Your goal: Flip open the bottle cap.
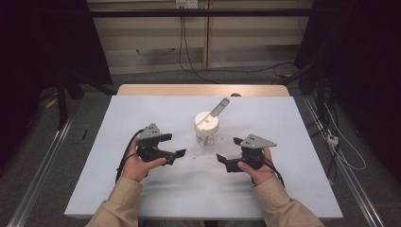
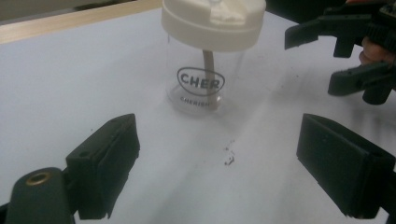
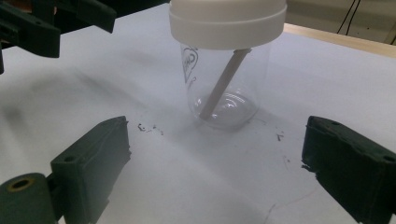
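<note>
A clear plastic jar [image 1: 206, 135] with a cream lid [image 1: 206, 122] stands upright at the table's middle, a flat stick [image 1: 219, 107] poking up through the lid. In the left gripper view the jar [image 2: 205, 79] bears dark lettering and the stick runs down inside it. My left gripper [image 1: 174, 145] rests left of the jar, open and holding nothing [image 2: 217, 172]. My right gripper [image 1: 230, 150] sits right of the jar, also open and holding nothing [image 3: 215, 172]. The jar [image 3: 227, 84] stands a short way beyond both sets of jaws, apart from them.
A white sheet [image 1: 142, 113] covers the table, with a wooden edge [image 1: 203, 90] at the far side. Small dark specks [image 2: 229, 156] lie on the sheet in front of the jar. Cables [image 1: 189, 56] trail over the floor behind the table.
</note>
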A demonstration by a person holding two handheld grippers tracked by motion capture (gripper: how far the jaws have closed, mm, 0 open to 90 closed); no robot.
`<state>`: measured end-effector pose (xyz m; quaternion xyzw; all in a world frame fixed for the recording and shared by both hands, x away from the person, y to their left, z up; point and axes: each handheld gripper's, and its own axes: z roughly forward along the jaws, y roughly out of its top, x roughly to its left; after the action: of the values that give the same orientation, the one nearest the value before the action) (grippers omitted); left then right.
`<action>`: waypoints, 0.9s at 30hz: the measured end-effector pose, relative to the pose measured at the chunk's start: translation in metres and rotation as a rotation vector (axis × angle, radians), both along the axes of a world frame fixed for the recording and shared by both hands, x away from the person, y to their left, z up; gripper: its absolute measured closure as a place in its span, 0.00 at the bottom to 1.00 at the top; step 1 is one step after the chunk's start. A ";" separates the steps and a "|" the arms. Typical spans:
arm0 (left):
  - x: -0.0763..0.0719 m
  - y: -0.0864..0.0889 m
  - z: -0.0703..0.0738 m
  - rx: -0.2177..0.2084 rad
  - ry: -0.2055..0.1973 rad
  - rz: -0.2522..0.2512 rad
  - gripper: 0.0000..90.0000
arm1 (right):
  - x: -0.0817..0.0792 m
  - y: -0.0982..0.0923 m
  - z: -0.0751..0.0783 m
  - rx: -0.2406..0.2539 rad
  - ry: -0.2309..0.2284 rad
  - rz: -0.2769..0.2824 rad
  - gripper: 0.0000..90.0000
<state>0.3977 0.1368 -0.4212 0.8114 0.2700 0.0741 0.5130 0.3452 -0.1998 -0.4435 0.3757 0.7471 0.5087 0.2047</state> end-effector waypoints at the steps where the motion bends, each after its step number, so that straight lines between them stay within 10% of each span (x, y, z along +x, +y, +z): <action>1: -0.001 0.003 -0.001 0.000 0.000 0.003 0.14 | -0.001 -0.002 0.000 0.003 0.002 -0.002 0.08; 27: -0.029 0.069 -0.012 0.022 -0.015 0.076 0.13 | -0.018 -0.027 -0.005 -0.006 0.013 -0.020 0.08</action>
<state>0.3691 0.2055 -0.4332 0.8057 0.2962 0.1026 0.5027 0.3270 -0.2264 -0.4488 0.3859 0.7461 0.5020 0.2060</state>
